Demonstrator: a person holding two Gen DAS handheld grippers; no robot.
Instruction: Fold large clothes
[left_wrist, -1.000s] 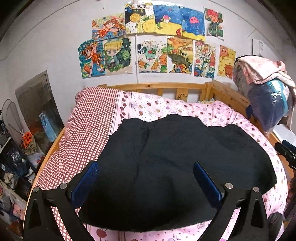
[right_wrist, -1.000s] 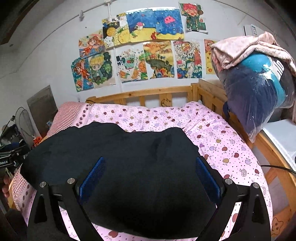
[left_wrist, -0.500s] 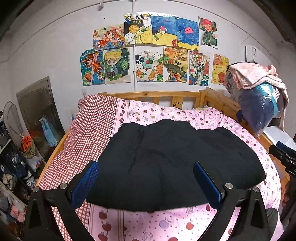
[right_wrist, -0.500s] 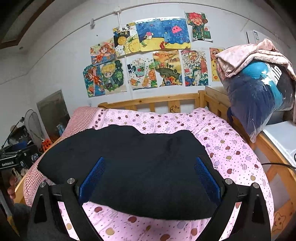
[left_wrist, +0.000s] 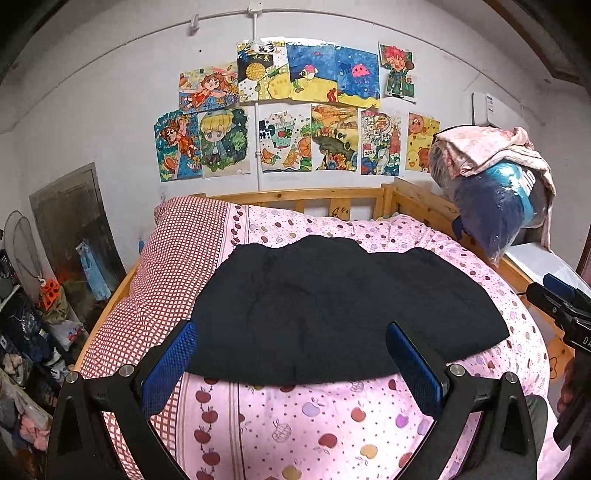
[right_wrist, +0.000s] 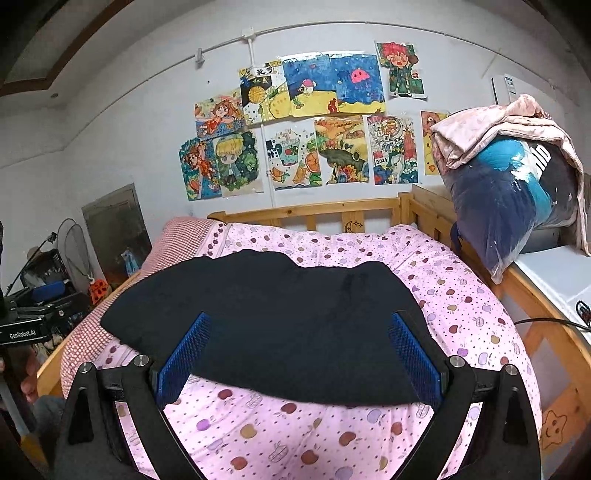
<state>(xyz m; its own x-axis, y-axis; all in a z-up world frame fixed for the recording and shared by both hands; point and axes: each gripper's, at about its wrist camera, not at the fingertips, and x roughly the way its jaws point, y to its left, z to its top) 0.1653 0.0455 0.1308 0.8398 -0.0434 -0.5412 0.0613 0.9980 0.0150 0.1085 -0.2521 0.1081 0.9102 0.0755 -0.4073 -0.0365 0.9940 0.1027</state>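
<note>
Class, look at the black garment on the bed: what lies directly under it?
The black garment lies flat on the pink fruit-print quilt, its left edge near the red checked strip. Anything beneath the garment is covered.

"GenRoboLAI" is printed on the left gripper (right_wrist: 26, 325), and "2024" stands on one wall drawing (right_wrist: 392, 149)
</note>
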